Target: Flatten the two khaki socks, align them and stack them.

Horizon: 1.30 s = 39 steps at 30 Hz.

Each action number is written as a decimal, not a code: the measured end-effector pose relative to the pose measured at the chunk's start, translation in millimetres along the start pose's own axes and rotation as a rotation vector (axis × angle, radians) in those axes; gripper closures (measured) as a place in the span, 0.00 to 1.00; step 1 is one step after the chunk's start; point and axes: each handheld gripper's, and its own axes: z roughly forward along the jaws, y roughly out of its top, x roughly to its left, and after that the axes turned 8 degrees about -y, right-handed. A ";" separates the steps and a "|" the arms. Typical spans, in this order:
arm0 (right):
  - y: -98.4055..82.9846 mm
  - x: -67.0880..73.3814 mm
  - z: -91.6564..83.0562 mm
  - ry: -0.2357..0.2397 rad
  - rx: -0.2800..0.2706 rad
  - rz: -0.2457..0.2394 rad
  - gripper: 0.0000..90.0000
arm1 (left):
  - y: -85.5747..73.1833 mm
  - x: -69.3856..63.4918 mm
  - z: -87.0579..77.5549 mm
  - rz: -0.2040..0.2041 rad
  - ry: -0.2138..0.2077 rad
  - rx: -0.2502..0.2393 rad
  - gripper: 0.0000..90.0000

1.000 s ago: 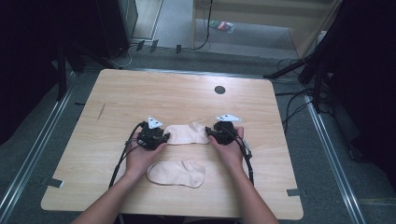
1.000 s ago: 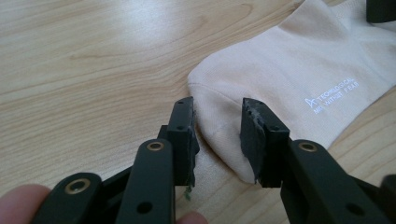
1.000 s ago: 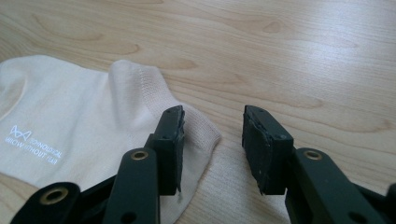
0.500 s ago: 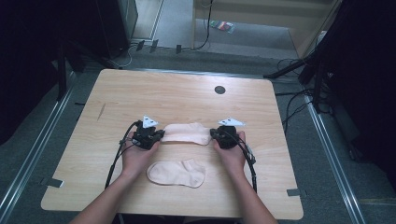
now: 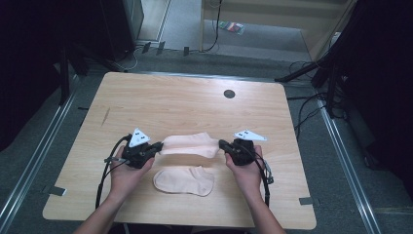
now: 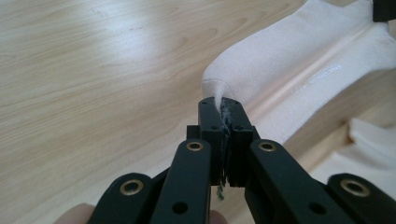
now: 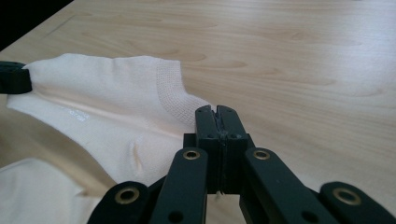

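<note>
While both grippers are clamping the same pale pink ankle sock (image 5: 190,145), the work is looking roughly halfway along: 1 sock is lifted and stretched, and its mate (image 5: 184,180) is lying flat on the wooden table (image 5: 185,105), untouched. In the left gripper view, the left gripper (image 6: 223,111) is pinching the toe end, with fabric bunching between its closed jaws. In the right gripper view, the right gripper (image 7: 219,116) is biting the cuff end just beside the ribbed opening, jaws pressed together. From the high view, the left gripper (image 5: 155,147) and right gripper (image 5: 223,145) are holding the sock taut between them, so it is spanning the gap from one tool to the other, hanging slightly above the tabletop. The second sock is resting just nearer the person, between the 2 hands and below the stretched one. Judging from this, what is remaining is laying the held sock onto its mate and pairing them.
</note>
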 end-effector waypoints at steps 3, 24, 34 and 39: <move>-7.4 9.0 -10.1 0.019 0.010 -0.008 1.00 | -10.5 -9.0 -11.4 0.029 0.004 0.016 1.00; -54.9 35.4 -43.5 0.040 0.112 -0.051 1.00 | -46.1 -49.9 -34.2 0.114 -0.007 0.128 1.00; -63.2 34.8 -39.6 0.054 0.106 -0.018 0.67 | -56.3 -35.7 -32.0 0.001 -0.068 0.071 0.65; -64.3 33.5 -42.3 0.071 0.093 -0.014 0.67 | -56.5 -28.0 -33.5 -0.052 -0.082 0.014 0.72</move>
